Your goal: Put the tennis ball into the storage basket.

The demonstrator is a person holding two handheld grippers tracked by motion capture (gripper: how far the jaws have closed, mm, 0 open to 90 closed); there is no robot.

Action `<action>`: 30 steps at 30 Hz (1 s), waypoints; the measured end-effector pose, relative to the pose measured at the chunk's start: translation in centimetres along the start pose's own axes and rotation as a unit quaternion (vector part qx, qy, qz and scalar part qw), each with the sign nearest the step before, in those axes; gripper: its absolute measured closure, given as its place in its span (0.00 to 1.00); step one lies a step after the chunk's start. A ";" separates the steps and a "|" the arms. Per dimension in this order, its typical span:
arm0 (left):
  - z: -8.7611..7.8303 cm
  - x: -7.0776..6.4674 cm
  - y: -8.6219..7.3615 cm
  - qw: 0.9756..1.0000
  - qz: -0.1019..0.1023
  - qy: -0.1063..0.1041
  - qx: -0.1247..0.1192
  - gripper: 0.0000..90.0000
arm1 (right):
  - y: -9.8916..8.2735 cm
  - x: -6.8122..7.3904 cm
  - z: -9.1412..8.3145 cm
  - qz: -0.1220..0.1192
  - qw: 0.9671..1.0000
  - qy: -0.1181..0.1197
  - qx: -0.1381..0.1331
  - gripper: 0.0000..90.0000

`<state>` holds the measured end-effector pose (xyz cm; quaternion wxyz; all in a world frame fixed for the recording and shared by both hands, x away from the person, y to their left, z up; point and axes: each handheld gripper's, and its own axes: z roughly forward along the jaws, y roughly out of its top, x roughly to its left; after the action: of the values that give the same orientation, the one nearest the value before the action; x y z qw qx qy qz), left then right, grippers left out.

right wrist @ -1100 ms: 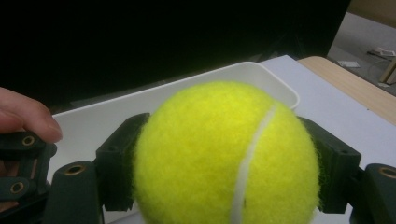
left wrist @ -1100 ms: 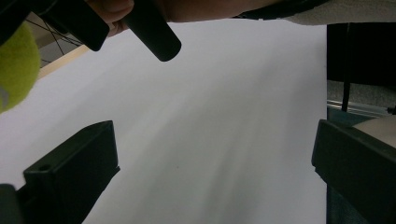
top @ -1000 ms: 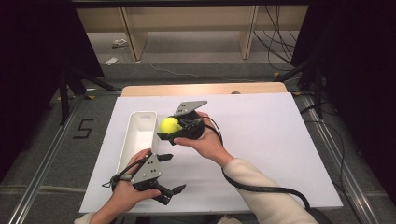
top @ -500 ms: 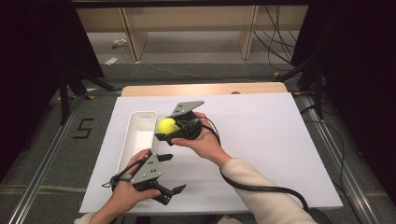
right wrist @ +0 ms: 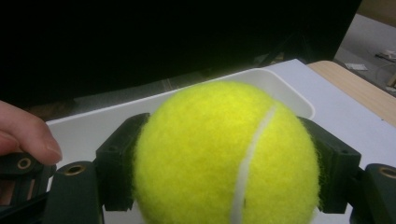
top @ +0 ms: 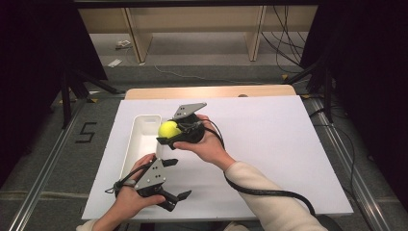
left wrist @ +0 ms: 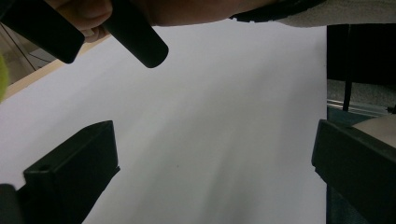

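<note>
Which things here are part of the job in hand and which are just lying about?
In the job:
- fuzzy yellow tennis ball, clamped in the right gripper
- long white plastic tray, right beside the ball
- left gripper, jaws open, holding nothing

Lying about:
- white board covering the table
- scraps of paper on the floor
- black cables by the far shelf

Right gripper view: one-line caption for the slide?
Right gripper shut on a tennis ball, with the white bin just behind it.
</note>
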<state>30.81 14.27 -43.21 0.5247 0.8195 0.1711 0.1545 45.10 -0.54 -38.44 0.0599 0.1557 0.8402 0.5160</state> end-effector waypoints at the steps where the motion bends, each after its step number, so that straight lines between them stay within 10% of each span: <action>1: 0.0 0.0 0.0 1.000 0.000 0.000 0.000 0.00 | 0.1 0.0 0.1 -0.001 1.000 0.000 0.000 0.29; 30: 0.0 0.0 0.0 1.000 0.001 -0.001 -0.001 0.00 | 1.0 0.3 1.2 -0.006 1.000 0.009 0.003 0.29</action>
<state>30.78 14.26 -43.17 0.5252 0.8195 0.1697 0.1541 45.39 1.02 -38.06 0.0551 0.1465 0.8429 0.5148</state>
